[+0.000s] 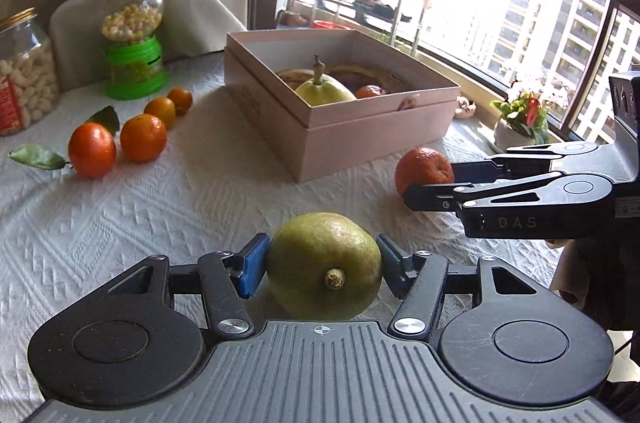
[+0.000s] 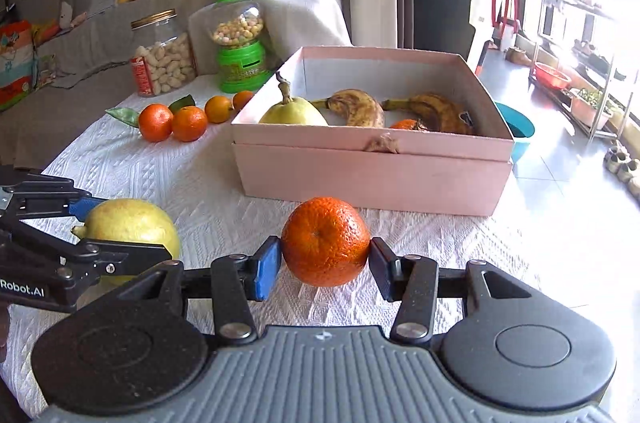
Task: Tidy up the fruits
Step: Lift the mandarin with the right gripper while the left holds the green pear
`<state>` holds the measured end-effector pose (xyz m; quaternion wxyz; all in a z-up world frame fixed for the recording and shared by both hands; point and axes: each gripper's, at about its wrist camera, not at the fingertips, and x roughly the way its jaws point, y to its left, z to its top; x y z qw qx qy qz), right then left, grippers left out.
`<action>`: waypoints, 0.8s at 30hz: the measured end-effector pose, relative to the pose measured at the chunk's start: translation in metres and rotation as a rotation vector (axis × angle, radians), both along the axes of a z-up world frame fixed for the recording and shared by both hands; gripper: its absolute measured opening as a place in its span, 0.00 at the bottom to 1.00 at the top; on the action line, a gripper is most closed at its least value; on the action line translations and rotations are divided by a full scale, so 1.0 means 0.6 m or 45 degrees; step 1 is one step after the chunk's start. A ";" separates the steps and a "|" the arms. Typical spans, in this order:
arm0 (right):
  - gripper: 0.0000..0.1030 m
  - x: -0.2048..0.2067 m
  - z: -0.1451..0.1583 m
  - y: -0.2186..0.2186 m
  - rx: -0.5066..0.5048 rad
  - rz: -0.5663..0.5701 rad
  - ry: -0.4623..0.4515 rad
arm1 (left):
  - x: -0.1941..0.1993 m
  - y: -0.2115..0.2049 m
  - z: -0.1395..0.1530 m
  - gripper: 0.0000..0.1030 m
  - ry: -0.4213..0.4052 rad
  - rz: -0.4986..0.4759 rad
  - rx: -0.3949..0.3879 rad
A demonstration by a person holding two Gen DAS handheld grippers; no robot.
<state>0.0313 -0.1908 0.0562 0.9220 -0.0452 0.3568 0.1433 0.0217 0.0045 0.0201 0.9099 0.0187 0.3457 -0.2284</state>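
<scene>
My left gripper (image 1: 322,263) is shut on a green pear (image 1: 324,265), stem toward the camera, low over the white cloth; the pear also shows in the right wrist view (image 2: 132,223). My right gripper (image 2: 325,263) is shut on an orange mandarin (image 2: 325,241), also seen in the left wrist view (image 1: 422,169). Both are in front of the pink box (image 2: 372,179), which holds a pear (image 2: 294,113), two brown bananas (image 2: 360,107) and a mandarin (image 2: 404,124). Several mandarins (image 2: 172,121) lie in a row left of the box.
A green candy dispenser (image 2: 239,43) and a glass jar of nuts (image 2: 162,55) stand behind the loose mandarins. A small flower pot (image 1: 518,119) sits by the window. The table's right edge drops to the floor beside the box.
</scene>
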 end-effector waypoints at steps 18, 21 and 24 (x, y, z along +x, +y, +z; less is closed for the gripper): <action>0.79 0.004 -0.031 -0.049 0.205 -0.143 0.002 | -0.032 0.066 0.090 0.60 -0.136 0.155 -0.057; 0.79 0.003 -0.030 -0.048 0.205 -0.143 0.002 | -0.055 0.074 0.095 0.60 -0.110 0.118 0.001; 0.79 0.000 -0.028 -0.051 0.217 -0.151 -0.009 | -0.068 0.081 0.094 0.60 -0.098 0.130 0.043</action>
